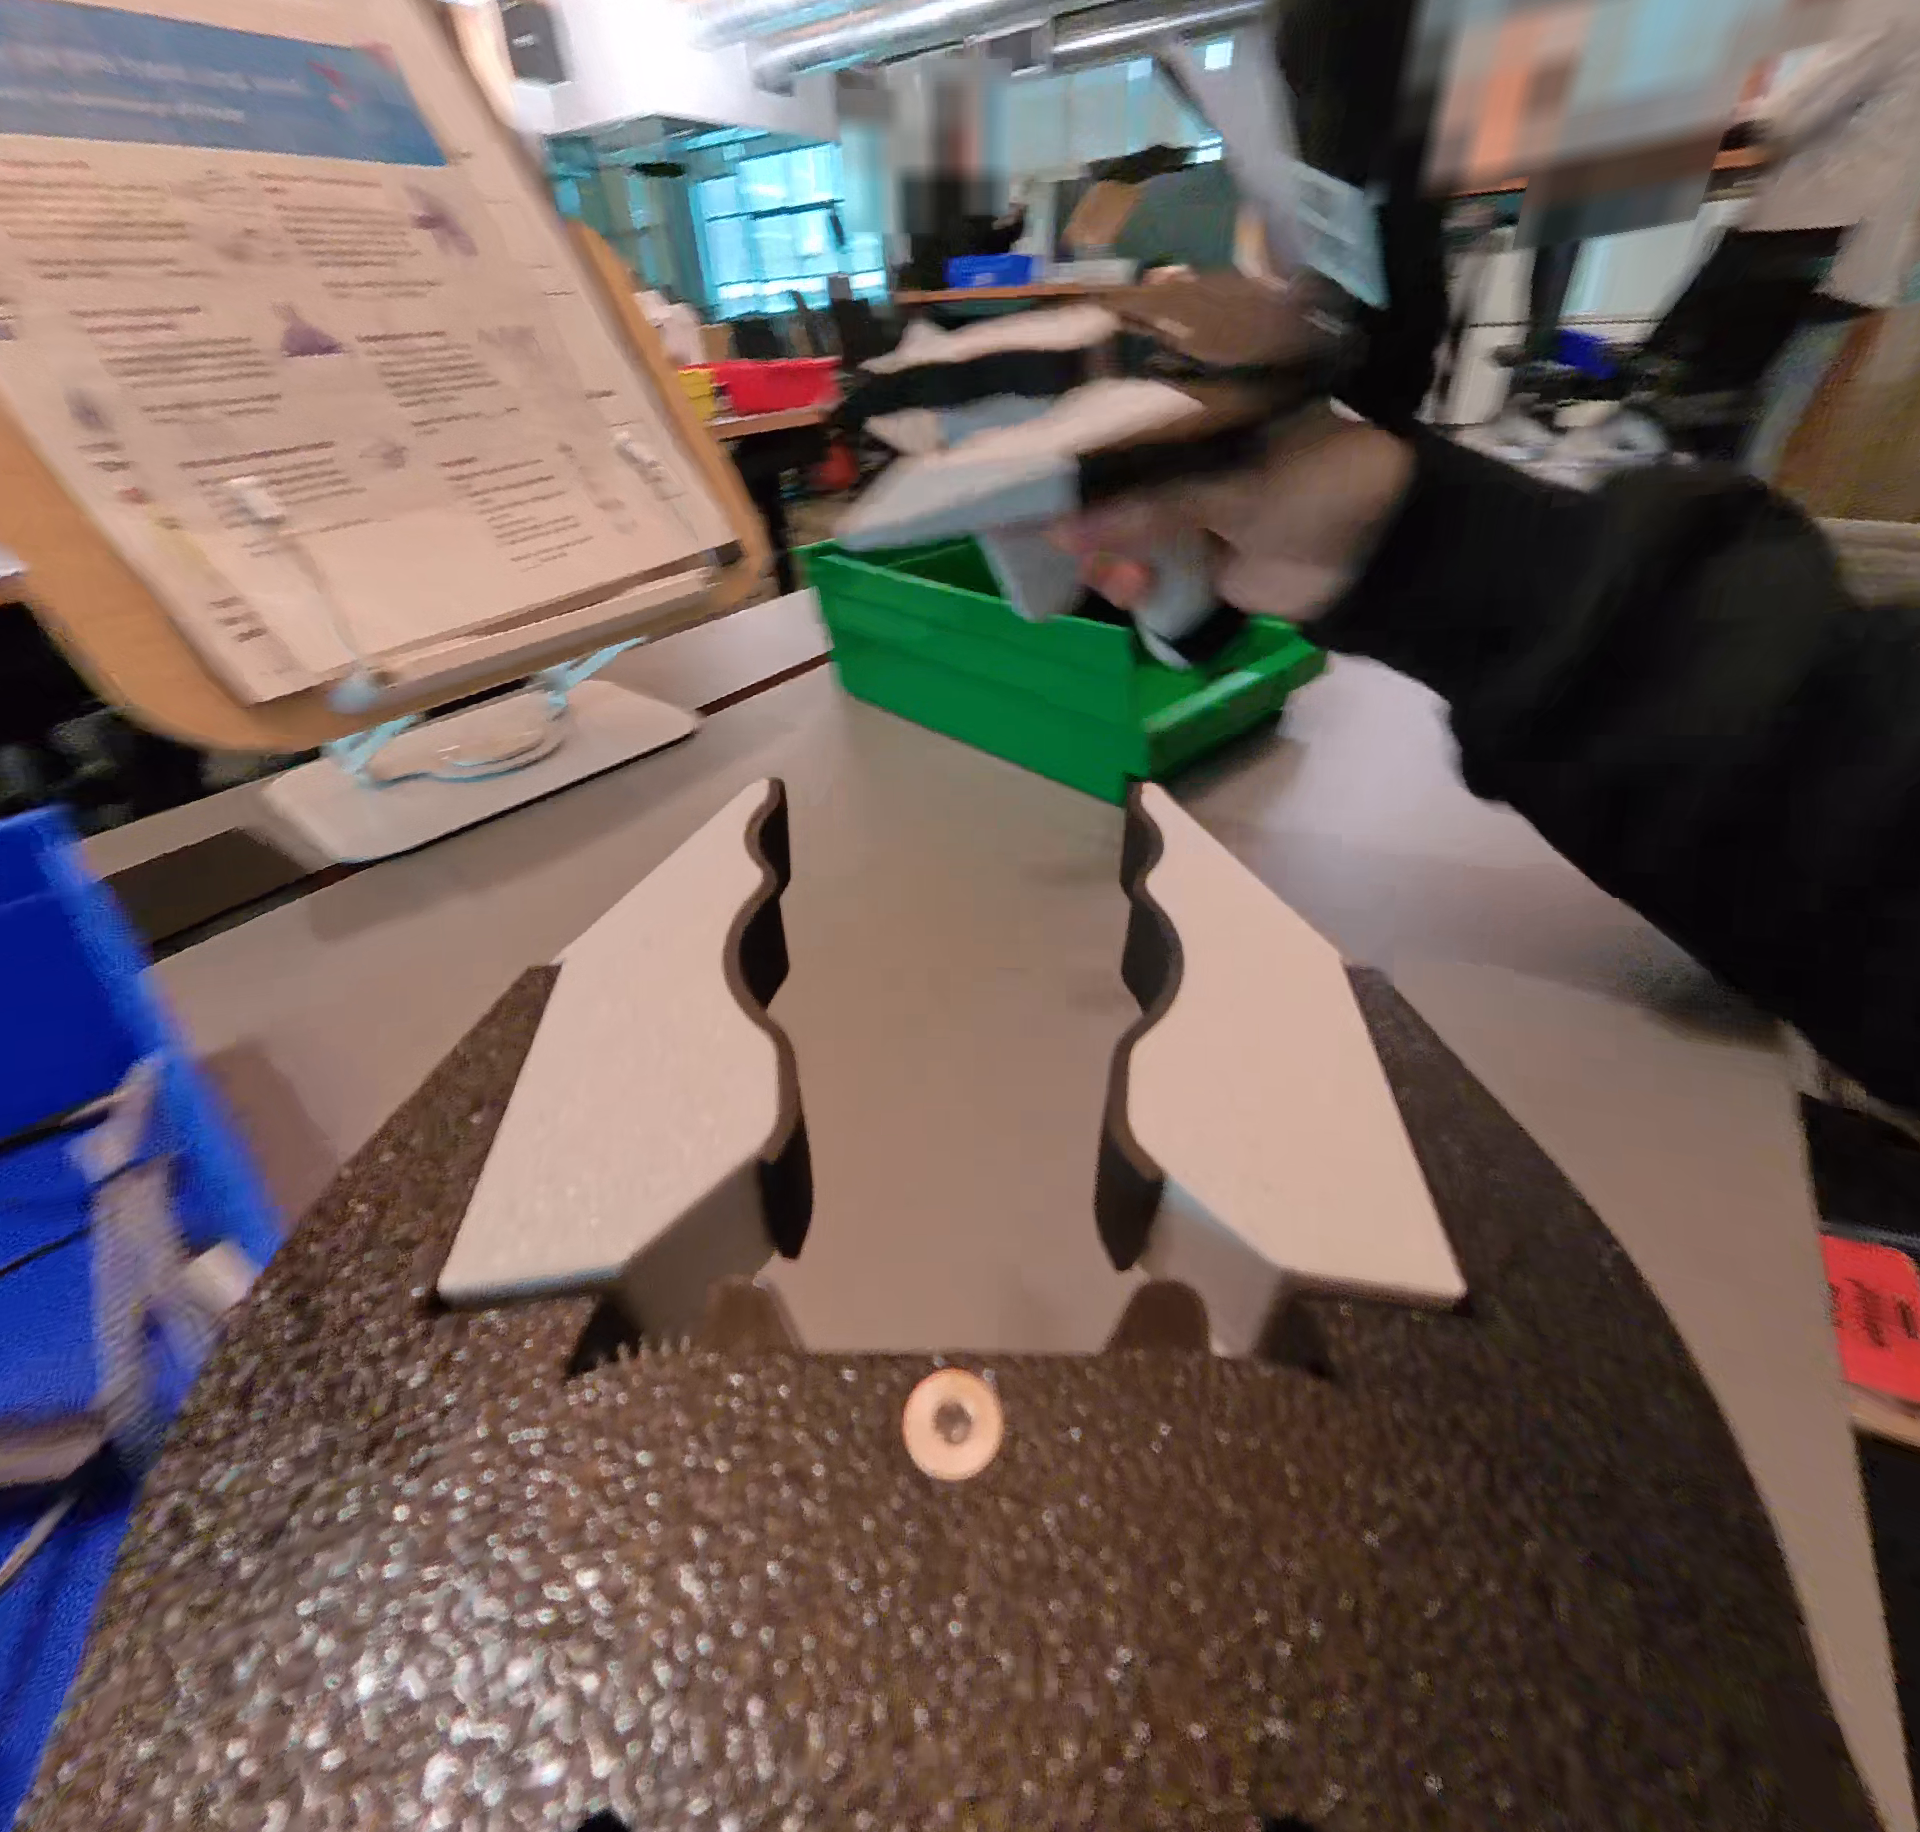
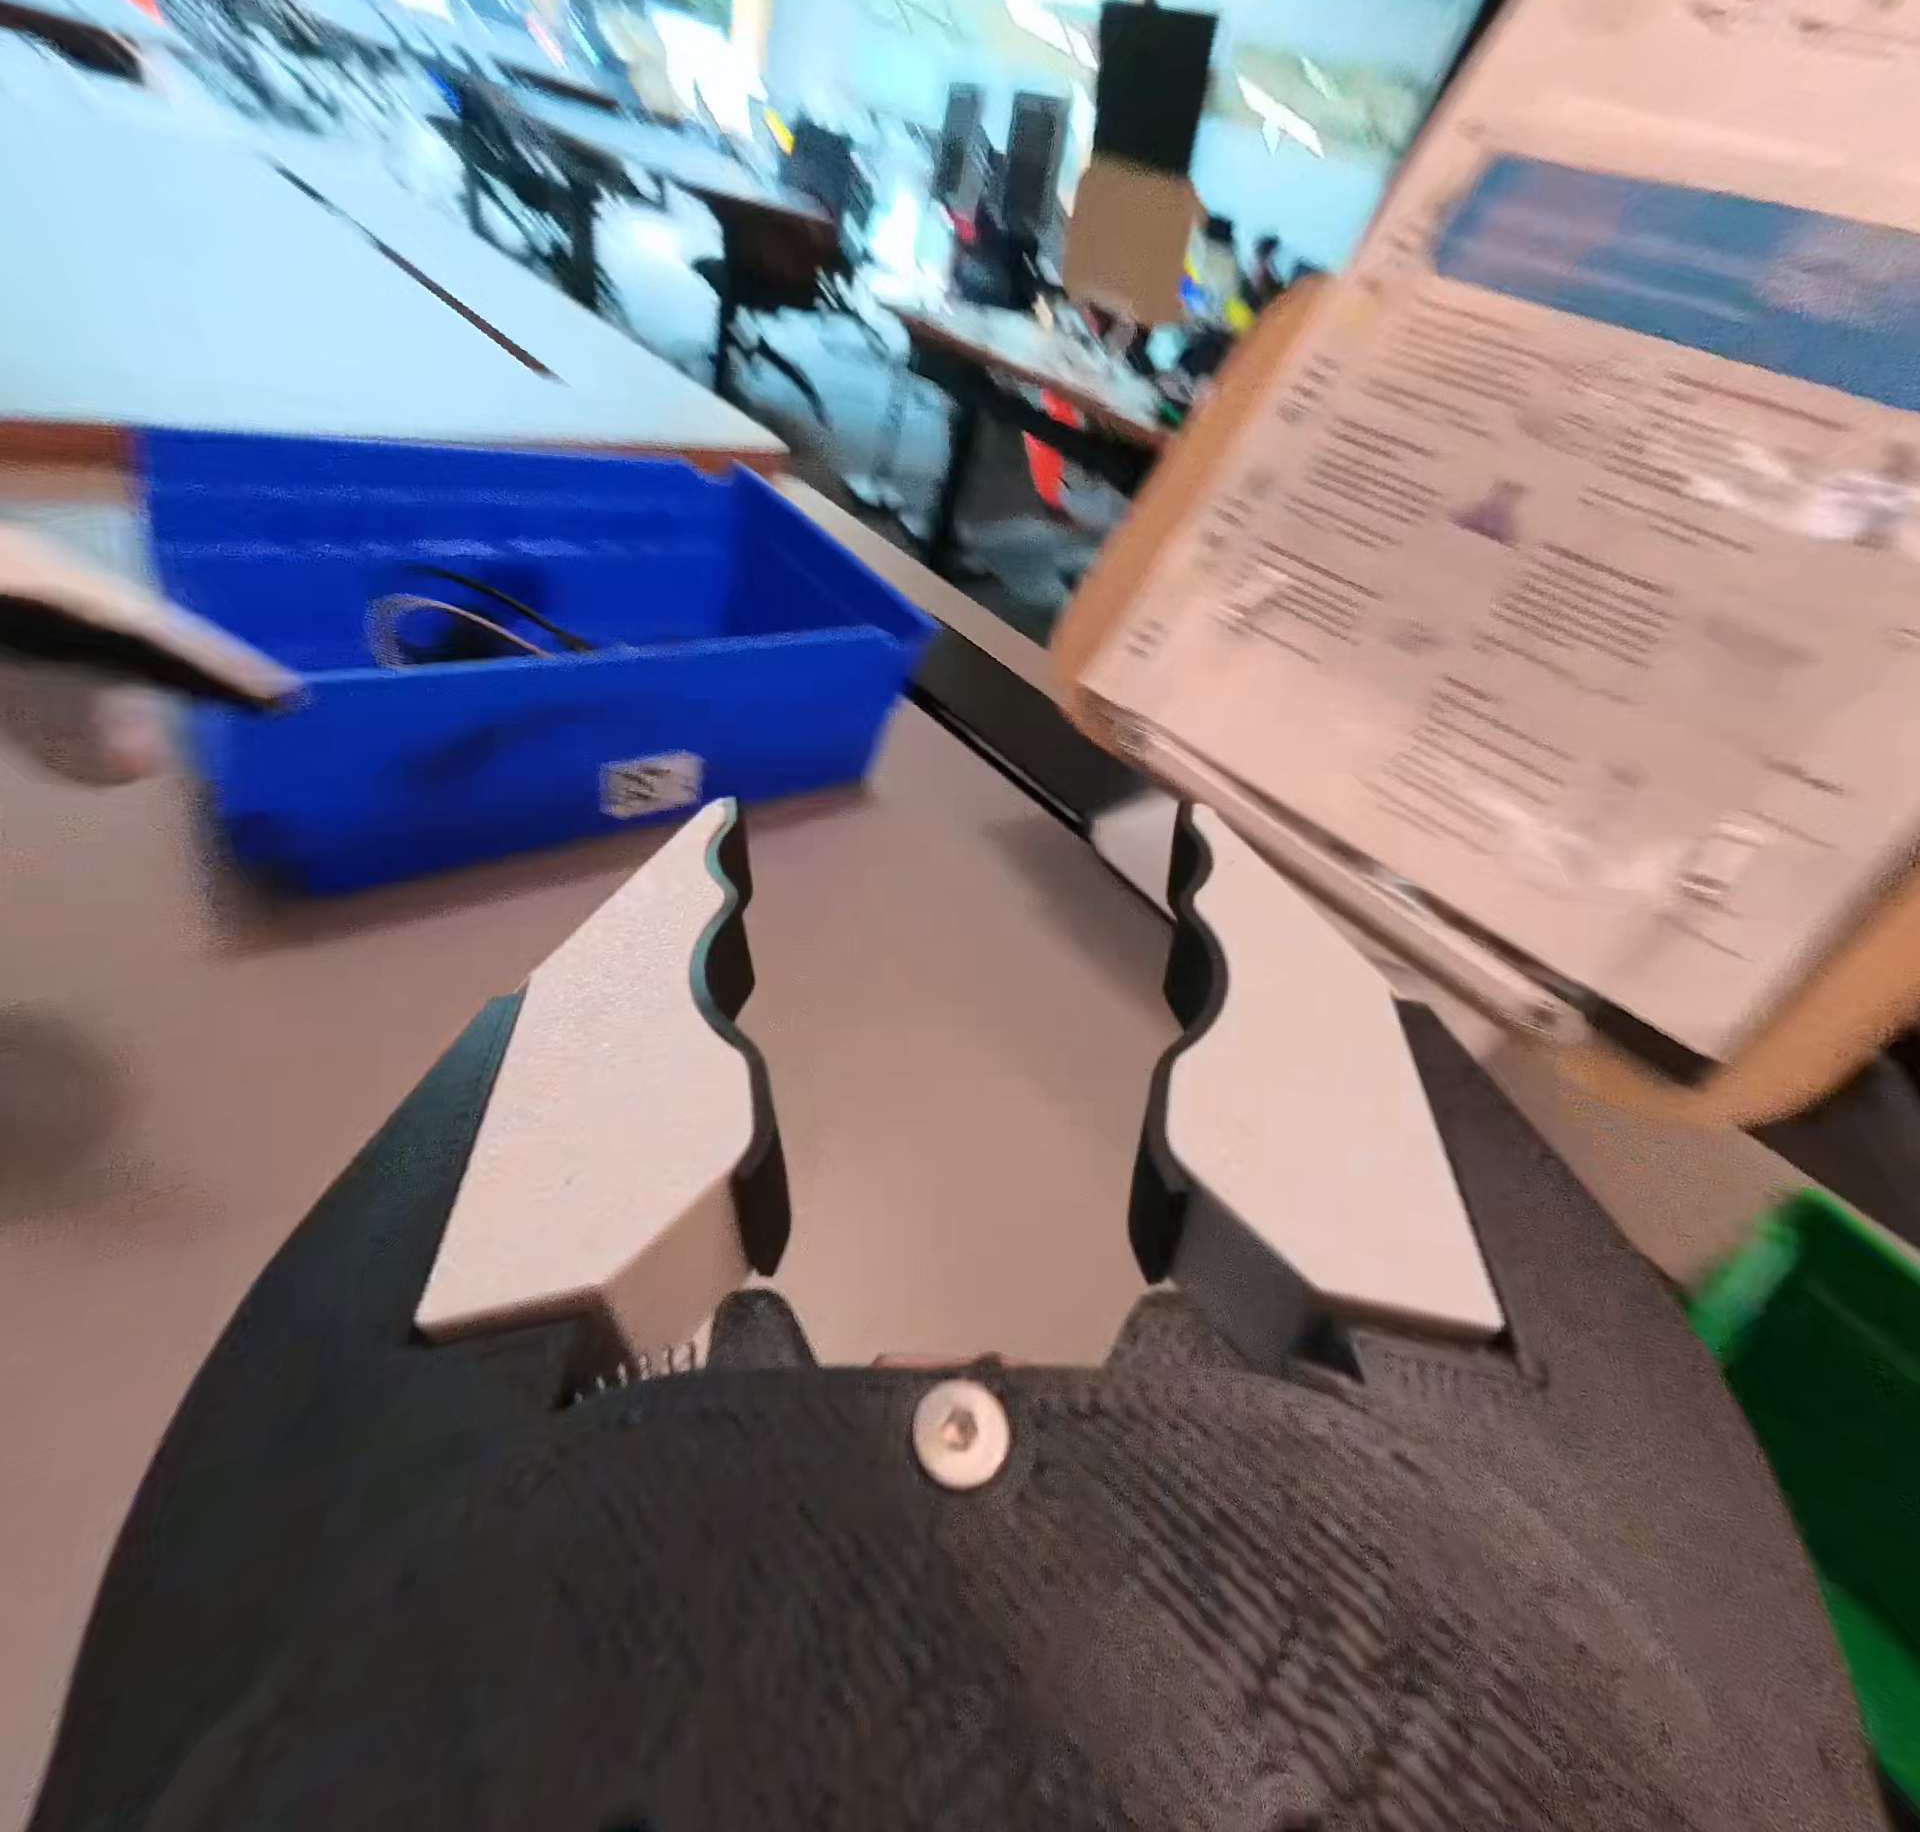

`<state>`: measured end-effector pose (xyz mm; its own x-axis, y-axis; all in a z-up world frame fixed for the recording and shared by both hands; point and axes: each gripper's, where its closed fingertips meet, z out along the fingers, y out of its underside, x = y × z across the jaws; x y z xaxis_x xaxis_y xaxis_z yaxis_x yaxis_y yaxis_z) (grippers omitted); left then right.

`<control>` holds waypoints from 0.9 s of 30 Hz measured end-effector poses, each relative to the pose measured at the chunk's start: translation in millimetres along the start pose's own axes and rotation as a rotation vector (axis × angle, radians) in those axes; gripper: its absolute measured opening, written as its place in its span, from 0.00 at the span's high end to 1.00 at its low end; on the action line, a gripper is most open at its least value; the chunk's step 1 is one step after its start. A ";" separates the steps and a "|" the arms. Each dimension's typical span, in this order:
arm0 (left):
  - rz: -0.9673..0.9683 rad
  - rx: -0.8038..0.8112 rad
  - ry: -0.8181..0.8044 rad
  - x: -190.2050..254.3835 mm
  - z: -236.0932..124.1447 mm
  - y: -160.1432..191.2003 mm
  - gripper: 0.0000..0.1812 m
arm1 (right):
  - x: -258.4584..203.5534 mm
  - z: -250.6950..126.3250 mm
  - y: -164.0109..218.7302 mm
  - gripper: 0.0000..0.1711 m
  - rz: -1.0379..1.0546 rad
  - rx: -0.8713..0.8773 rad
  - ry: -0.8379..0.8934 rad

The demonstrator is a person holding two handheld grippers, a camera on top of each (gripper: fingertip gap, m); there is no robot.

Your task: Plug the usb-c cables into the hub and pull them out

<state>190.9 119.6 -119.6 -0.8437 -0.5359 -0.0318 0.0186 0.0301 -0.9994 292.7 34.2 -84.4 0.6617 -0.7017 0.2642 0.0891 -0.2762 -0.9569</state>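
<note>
The left gripper (image 1: 954, 816) stood released over the grey table (image 1: 935, 951), nothing between its jaws. The right gripper (image 2: 956, 837) was likewise spread and empty, held in a hand (image 1: 1278, 535) above the green plastic bin (image 1: 1039, 681). Thin dark cables (image 2: 468, 619) lay coiled inside the blue plastic bin (image 2: 520, 743), left of the propped printed sheet (image 1: 312, 348). I could not make out the hub.

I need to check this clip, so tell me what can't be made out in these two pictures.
- Hub: in neither view.
- Blue bin: dark cable loops inside, plugs too blurred to tell, right wrist view.
- Green bin: contents hidden by its wall and the right gripper, left wrist view.
</note>
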 end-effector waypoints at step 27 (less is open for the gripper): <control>0.640 -1.459 0.290 -243.9 -65.6 152.7 0.67 | -44.7 0.6 66.4 0.58 0.047 0.105 -0.073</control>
<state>364.3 310.3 -263.4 -0.9693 0.0425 -0.2422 0.0323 0.9984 0.0457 269.5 47.6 -159.8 0.7190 -0.6617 0.2126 0.1317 -0.1706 -0.9765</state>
